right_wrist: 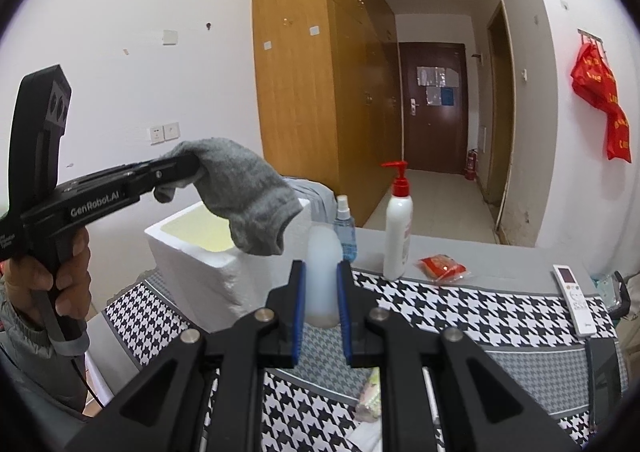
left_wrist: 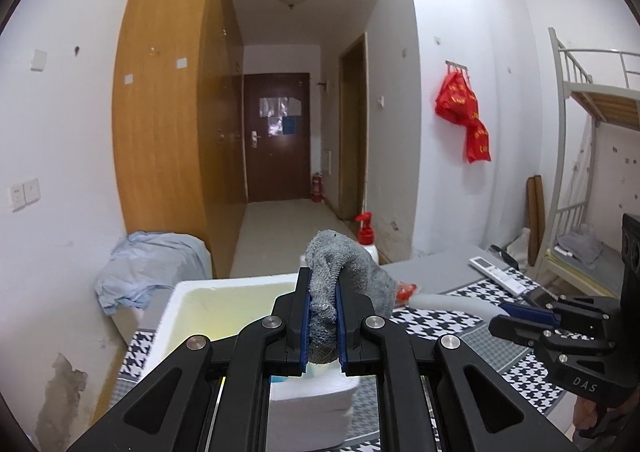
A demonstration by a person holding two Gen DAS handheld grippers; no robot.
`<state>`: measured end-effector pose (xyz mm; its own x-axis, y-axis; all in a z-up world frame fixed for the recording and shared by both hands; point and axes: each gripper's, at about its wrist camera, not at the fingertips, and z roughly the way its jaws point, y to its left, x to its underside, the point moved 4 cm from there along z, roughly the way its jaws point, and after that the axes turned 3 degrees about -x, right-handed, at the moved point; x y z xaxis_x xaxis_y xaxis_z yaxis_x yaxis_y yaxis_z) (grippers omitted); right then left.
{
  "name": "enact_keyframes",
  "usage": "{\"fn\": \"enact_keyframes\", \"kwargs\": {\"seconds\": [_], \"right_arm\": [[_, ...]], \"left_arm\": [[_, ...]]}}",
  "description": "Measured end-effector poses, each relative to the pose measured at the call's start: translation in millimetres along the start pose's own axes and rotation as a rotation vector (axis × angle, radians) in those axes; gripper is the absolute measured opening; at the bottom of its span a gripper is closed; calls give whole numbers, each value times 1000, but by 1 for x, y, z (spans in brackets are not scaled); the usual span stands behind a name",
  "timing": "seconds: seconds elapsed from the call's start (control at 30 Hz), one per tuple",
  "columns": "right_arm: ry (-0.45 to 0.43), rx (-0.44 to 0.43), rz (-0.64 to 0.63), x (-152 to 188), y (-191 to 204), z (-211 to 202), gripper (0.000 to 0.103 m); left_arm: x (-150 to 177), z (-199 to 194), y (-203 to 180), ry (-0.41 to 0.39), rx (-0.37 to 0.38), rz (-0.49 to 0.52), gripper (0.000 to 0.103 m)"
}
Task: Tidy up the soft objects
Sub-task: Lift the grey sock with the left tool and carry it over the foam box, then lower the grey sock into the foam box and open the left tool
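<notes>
My left gripper (left_wrist: 323, 288) is shut on a grey sock (left_wrist: 340, 264) and holds it in the air above the open white foam box (left_wrist: 192, 292). In the right wrist view the left gripper (right_wrist: 188, 168) shows at the left with the sock (right_wrist: 244, 192) drooping over the box (right_wrist: 188, 252). My right gripper (right_wrist: 321, 284) is shut on a translucent white bottle (right_wrist: 323, 272) that stands on the houndstooth cloth. In the left wrist view the right gripper (left_wrist: 516, 316) is at the right, holding that bottle (left_wrist: 452, 302).
A white pump bottle (right_wrist: 398, 228) with a red top, a small blue spray bottle (right_wrist: 345, 228), a red packet (right_wrist: 442, 268) and a white remote (right_wrist: 574, 298) lie on the table (right_wrist: 460, 304). A blue cloth (left_wrist: 148, 268) covers something left of the box.
</notes>
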<state>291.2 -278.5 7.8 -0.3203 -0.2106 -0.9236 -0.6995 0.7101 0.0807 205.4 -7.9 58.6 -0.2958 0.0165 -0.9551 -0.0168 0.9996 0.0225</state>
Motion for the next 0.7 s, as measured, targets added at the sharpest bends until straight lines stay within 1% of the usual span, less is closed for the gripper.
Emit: {"fn": "enact_keyframes", "kwargs": {"seconds": [0.23,0.37,0.7], "right_arm": [[-13,-30,-23,-7,13,5,18],[-20,-47,-31,-12,19,10,18],[-13,-93,-60,-21,40,28,18]], "left_arm": [[-5,-7,18,-16,-48,-11,11],[-4,-6,27,-4,-82,-15,11],[5,1,51,25,-135,-28,11]]}}
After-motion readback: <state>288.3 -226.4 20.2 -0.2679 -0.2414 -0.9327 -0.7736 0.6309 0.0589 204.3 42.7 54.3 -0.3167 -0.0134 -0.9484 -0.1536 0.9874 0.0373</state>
